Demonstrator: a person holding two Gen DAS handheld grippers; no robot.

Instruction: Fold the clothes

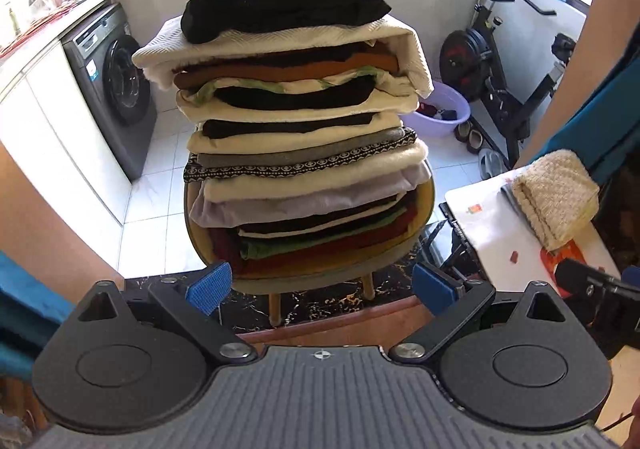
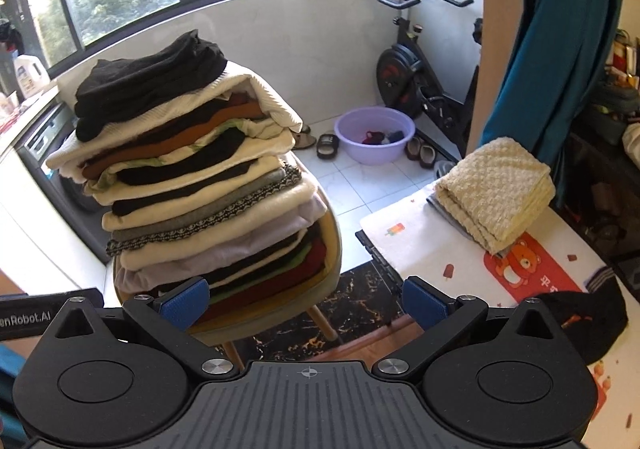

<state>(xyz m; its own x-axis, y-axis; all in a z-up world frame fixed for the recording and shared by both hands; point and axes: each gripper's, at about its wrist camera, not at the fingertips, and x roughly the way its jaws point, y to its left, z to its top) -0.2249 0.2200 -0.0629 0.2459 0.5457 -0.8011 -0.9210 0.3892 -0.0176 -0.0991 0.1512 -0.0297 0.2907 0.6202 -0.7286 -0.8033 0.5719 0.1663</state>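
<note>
Both tools face a tall, leaning stack of folded garments in black, cream, brown and red (image 1: 304, 129) piled on a round wooden-legged stool (image 1: 428, 201), and beside it stands a white printed folding table (image 2: 424, 245) carrying a folded cream waffle-knit towel (image 2: 496, 193) and a crumpled black garment (image 2: 584, 325). That black garment lies forward and right of the right gripper (image 2: 306, 303), the nearer tool, while the left gripper (image 1: 322, 285) points at the stack. Each gripper's blue pads are spread wide, holding nothing.
</note>
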